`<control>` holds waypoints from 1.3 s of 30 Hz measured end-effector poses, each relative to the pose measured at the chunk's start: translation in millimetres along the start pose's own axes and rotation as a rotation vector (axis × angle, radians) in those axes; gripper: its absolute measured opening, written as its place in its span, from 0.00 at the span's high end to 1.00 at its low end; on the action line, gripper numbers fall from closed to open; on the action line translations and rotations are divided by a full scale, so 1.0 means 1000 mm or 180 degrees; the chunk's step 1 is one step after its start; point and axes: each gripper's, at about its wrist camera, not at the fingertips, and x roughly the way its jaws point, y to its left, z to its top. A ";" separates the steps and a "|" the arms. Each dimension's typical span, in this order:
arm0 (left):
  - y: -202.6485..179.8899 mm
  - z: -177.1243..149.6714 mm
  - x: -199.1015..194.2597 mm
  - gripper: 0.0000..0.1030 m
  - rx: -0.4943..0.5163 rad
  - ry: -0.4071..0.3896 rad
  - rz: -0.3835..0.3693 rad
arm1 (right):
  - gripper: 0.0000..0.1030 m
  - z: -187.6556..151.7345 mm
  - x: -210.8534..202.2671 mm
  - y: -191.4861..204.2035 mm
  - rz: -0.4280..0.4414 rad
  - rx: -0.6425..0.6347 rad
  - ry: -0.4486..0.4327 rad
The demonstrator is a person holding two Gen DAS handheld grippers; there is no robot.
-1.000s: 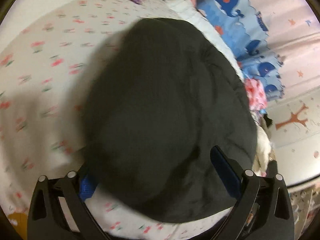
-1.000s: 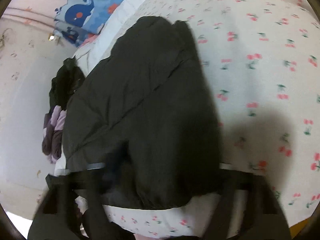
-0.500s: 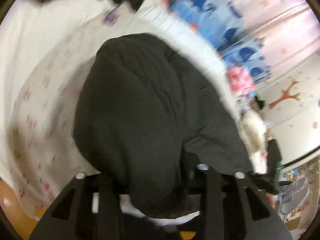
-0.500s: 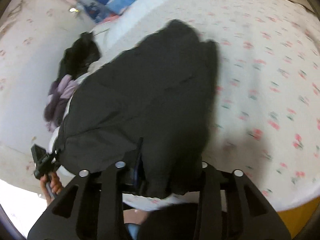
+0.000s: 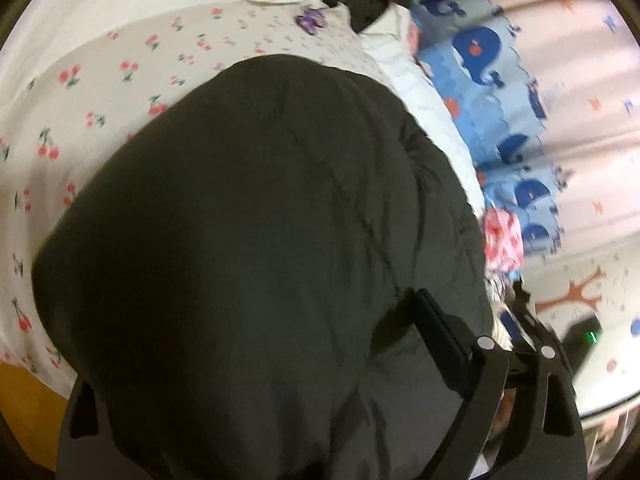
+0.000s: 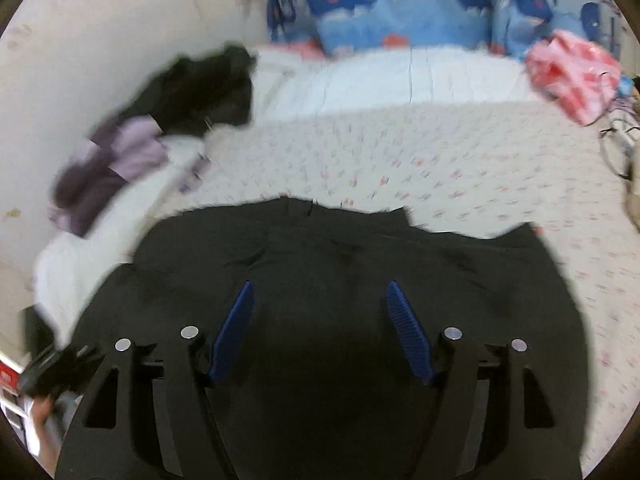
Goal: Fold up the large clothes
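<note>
The bed (image 6: 440, 168) carries the dark jacket (image 6: 340, 256), bunched at its near edge. Both grippers have just let go: the right gripper (image 6: 320, 304) is spreading, nothing between its pads; the left gripper (image 5: 256, 380) is opening astride the padding. This fold looks laid.

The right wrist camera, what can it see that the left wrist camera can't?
Only the right wrist view shows both blue pads of the right gripper, jaws opening above the coat, nothing pinched, and the wall.

Only the left wrist view shows the orange tree picture and the left gripper's one visible finger beside the cloth; its jaws are opening.

Both show the dark coat, cherry-print sheet, whale cushions and a purple and black clothes pile.
</note>
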 end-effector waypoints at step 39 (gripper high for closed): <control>-0.002 -0.001 0.001 0.34 0.0206 -0.0064 0.0052 | 0.18 -0.057 -0.009 0.060 -0.0200 -0.0840 0.0106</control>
